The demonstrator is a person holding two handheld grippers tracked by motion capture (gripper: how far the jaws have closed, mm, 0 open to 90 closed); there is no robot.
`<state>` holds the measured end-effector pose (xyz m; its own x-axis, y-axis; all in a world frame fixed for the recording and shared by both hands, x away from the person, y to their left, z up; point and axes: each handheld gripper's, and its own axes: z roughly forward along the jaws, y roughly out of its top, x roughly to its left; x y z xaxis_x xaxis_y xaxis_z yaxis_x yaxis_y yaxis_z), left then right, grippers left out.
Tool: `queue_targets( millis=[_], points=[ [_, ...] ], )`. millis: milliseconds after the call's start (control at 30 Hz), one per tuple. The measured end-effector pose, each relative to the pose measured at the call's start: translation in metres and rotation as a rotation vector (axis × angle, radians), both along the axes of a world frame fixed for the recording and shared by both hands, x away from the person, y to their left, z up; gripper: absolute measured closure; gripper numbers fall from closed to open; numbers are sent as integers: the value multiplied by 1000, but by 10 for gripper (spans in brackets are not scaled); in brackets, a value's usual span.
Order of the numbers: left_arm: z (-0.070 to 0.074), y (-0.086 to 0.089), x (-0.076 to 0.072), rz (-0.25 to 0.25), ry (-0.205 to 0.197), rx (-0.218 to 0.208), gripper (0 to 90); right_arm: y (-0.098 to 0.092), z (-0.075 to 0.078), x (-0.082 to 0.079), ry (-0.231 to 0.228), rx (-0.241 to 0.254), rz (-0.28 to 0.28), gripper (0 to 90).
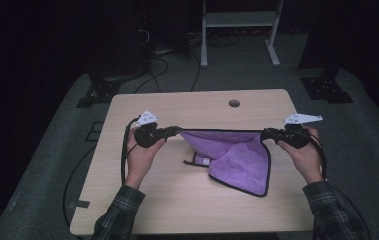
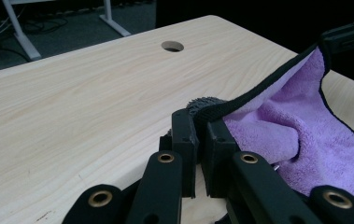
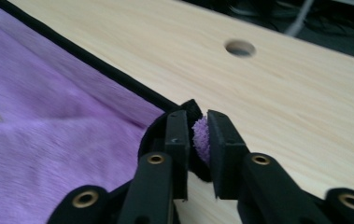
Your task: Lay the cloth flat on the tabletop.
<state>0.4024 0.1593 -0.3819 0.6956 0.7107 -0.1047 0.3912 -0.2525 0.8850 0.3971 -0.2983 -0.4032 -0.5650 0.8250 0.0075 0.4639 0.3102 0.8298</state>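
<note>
Holding a purple microfiber cloth stretched between both tongs, mid-frame in the high view. Left tongs clamp its left top corner tight, almost fully closed on the black hem. Right tongs pinch the right top corner, jaws slightly parted, purple pile bunched between the pads. Top hem runs taut between them; the rest sags to the bench, lower part folded over, white tag showing at the left fold. Judging by the drape: light, soft, limp, no stiffness; best gripped at the hemmed corners, where the binding resists slip. The right grip looks marginal. Bare bench all round, near edge at bottom of frame, cable hole beyond the cloth.
</note>
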Motion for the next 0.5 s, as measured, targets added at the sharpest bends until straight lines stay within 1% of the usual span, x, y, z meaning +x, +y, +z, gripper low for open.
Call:
queue_targets(
  millis=[33, 67, 167, 267, 333, 367, 433, 500],
  points=[
    [0, 0, 0, 1, 0, 3, 853, -1, -2, 1, 3, -34, -28, 749],
    [0, 1, 0, 2, 2, 4, 852, -2, -4, 2, 4, -49, -40, 741],
    [-1, 1, 0, 3, 4, 6, 852, -9, -6, 2, 13, -59, -74, 716],
    [-1, 1, 0, 3, 5, 9, 852, -14, -6, 1, 14, -30, -77, 658],
    [-2, 1, 0, 4, 5, 7, 852, -14, -6, 1, 11, -21, -76, 644],
    [-2, 1, 0, 3, 5, 6, 852, -13, -9, 1, 21, -8, -64, 603],
    [-2, 1, 0, 2, 5, 9, 852, -11, -11, 2, 25, -6, -65, 590],
    [-2, 0, 1, 3, 6, 9, 852, -8, -13, 7, 30, -6, -63, 573]
  ],
)
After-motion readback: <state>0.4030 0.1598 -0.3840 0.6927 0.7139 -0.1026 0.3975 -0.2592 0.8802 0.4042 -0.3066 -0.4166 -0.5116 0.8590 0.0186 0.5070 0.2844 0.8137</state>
